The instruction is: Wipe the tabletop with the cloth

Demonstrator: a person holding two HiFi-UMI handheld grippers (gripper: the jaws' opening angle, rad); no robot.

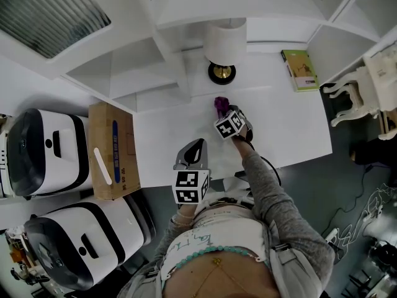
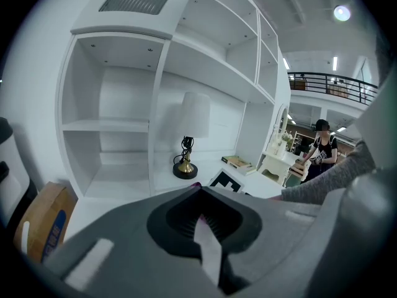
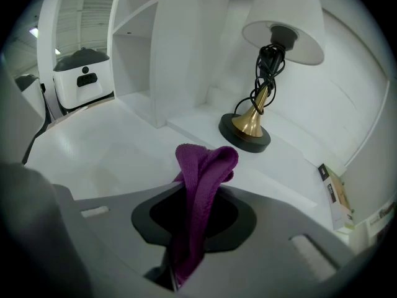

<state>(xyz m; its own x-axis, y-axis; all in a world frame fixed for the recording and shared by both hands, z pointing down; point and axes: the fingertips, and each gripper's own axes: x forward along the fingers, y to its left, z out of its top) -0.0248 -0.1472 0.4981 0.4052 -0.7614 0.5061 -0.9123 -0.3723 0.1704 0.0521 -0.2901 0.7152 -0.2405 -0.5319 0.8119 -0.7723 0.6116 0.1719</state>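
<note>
A purple cloth (image 1: pixel 220 102) hangs bunched from my right gripper (image 1: pixel 226 109), which is shut on it over the middle of the white tabletop (image 1: pixel 291 123), just in front of the lamp. In the right gripper view the cloth (image 3: pixel 201 172) stands up out of the closed jaws, above the table surface (image 3: pixel 105 154). My left gripper (image 1: pixel 196 145) is at the table's near edge, left of the right arm. It is shut, and in the left gripper view (image 2: pixel 201 221) nothing shows between its jaws.
A white-shaded lamp (image 1: pixel 223 48) with a brass base stands at the table's back, and a green book (image 1: pixel 300 70) lies at the back right. White shelving rises behind. A cardboard box (image 1: pixel 111 151) and two white machines (image 1: pixel 43 154) are on the left, a white chair (image 1: pixel 366 92) on the right.
</note>
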